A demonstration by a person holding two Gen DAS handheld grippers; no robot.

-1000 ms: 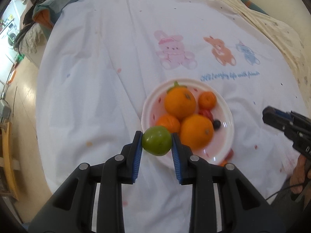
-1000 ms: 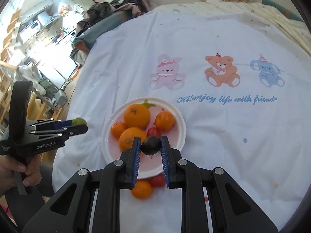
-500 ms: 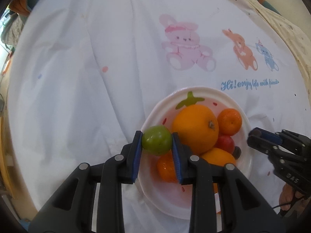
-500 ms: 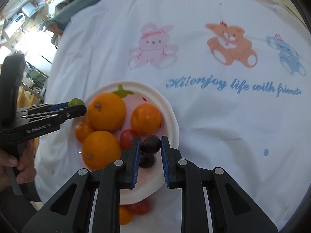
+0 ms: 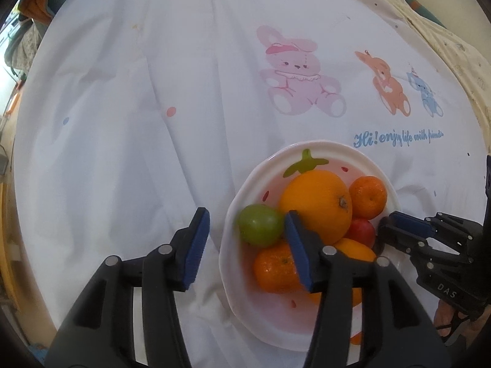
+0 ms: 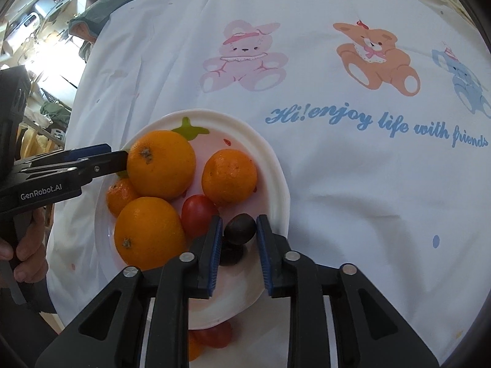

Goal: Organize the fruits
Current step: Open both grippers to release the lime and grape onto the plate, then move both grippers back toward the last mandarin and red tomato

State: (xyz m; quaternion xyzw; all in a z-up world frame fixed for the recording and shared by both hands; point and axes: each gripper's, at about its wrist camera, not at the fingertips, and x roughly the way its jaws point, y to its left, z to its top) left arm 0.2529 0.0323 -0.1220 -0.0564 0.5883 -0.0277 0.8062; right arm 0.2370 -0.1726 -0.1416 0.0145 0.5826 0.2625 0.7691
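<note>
Left wrist view: left tool (image 5: 247,247) spread, green fruit (image 5: 260,224) in plate (image 5: 242,303); right tool (image 6: 237,256) loosely spread around dark fruit (image 6: 240,228).

White cloth (image 6: 353,184) — blue script "Hi! enjoy life with friends". Left gripper (image 6: 92,161) body — white "GenRobot.AI". Right gripper (image 5: 399,230) body — letters "DAS".

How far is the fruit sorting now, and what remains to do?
Done: oranges, tangerines and a red tomato lie in the plate. In hand: the left gripper, jaws open, has the green fruit at the plate's edge; the right gripper, jaws open, has the dark fruit between them. Left: fruits on the cloth beside the plate.
</note>
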